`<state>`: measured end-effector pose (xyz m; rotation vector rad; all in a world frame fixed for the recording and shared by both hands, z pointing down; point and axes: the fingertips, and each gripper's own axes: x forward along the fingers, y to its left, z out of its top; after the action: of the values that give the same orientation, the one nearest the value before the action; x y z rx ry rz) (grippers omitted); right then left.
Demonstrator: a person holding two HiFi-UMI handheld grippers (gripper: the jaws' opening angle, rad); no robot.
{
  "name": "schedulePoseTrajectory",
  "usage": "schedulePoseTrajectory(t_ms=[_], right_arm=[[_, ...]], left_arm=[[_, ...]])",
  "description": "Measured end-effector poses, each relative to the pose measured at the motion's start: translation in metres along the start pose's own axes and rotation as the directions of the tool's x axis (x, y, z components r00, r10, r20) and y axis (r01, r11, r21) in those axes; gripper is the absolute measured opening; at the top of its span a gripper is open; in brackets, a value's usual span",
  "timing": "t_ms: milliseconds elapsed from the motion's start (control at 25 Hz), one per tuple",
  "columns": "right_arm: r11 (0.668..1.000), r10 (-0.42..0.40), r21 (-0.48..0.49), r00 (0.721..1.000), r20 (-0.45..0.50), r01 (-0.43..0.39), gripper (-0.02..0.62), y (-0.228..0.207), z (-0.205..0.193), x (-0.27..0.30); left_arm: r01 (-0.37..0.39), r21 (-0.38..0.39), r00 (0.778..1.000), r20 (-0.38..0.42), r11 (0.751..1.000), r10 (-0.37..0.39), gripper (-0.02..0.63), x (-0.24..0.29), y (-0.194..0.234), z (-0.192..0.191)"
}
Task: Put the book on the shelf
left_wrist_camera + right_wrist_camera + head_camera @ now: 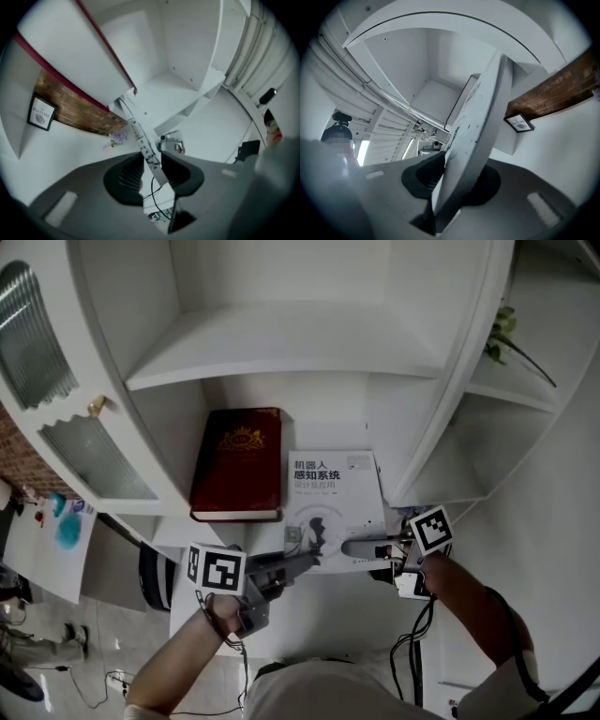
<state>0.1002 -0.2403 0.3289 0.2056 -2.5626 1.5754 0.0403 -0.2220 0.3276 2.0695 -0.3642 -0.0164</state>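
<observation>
**Head view: white book pinched at its near edge by both grippers**

Head view has the white book (334, 491) flat, cover up, at the front of the shelf's (281, 343) lower compartment. The left gripper (298, 562) takes its near left corner and the right gripper (352, 547) its near edge further right. Whether the book rests on the board or hangs just above it cannot be told.

Each gripper view settles the grip. In the left gripper view, the left gripper (152, 164) has both pads clamped on the book (136, 126), seen edge-on as a thin printed strip. In the right gripper view, the right gripper (457, 180) is clenched on the book (480, 122), whose broad cover rises from between the jaws. These views also show a brick wall (75, 108) and a small framed picture (519, 123), both outside the head view.

A red book (238, 465) lies just beside the white one on the left, a narrow gap between them. A white upright panel (459, 381) stands near the white book's right edge. Behind both books the compartment floor (323, 427) runs bare to the back wall, under the upper board.
</observation>
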Motion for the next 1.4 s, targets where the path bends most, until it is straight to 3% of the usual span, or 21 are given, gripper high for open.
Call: schedulePoseTrajectory(t_ms=[240, 360, 480, 600, 760, 920, 1000, 1200, 1400], right_arm=[[0.997, -0.043, 0.065, 0.997, 0.068, 0.039, 0.129, -0.022, 0.024, -0.006], [0.999, -0.045, -0.010, 0.995, 0.089, 0.046, 0.225, -0.024, 0.036, -0.012], [0.983, -0.093, -0.150, 0.992, 0.087, 0.105, 0.321, -0.016, 0.028, -0.020], [0.939, -0.156, -0.295, 0.983, 0.096, 0.178, 0.367, -0.015, 0.013, -0.025], [0.839, -0.243, -0.464, 0.959, 0.147, 0.284, 0.377, -0.023, 0.002, -0.022], [0.776, -0.300, -0.501, 0.923, 0.240, 0.383, 0.351, -0.033, 0.010, -0.015], [0.780, -0.291, -0.488, 0.917, 0.272, 0.392, 0.325, -0.035, 0.018, -0.013], [0.836, -0.232, -0.417, 0.917, 0.324, 0.358, 0.313, -0.040, 0.040, -0.005], [0.864, -0.170, -0.391, 0.915, 0.367, 0.317, 0.313, -0.051, 0.072, -0.005]], left_arm=[[0.023, -0.064, 0.993, 0.114, 0.998, -0.015, 0.126, 0.004, 0.011, 0.021], [0.014, -0.060, 0.990, 0.143, 0.998, -0.005, 0.124, 0.006, 0.023, 0.035], [0.006, -0.052, 0.988, 0.156, 0.999, 0.002, 0.124, 0.006, 0.028, 0.039], [0.015, -0.064, 0.984, 0.180, 0.998, -0.003, 0.121, 0.006, 0.031, 0.043], [0.030, -0.099, 0.980, 0.201, 0.995, -0.009, 0.120, 0.007, 0.034, 0.045], [0.039, -0.095, 0.978, 0.206, 0.995, -0.018, 0.118, 0.007, 0.036, 0.045], [0.026, -0.083, 0.976, 0.219, 0.996, -0.007, 0.120, 0.006, 0.041, 0.050], [-0.016, -0.005, 0.972, 0.236, 1.000, 0.017, 0.133, 0.007, 0.053, 0.072], [0.001, 0.058, 0.966, 0.259, 0.998, -0.016, 0.201, 0.006, 0.057, 0.085]])
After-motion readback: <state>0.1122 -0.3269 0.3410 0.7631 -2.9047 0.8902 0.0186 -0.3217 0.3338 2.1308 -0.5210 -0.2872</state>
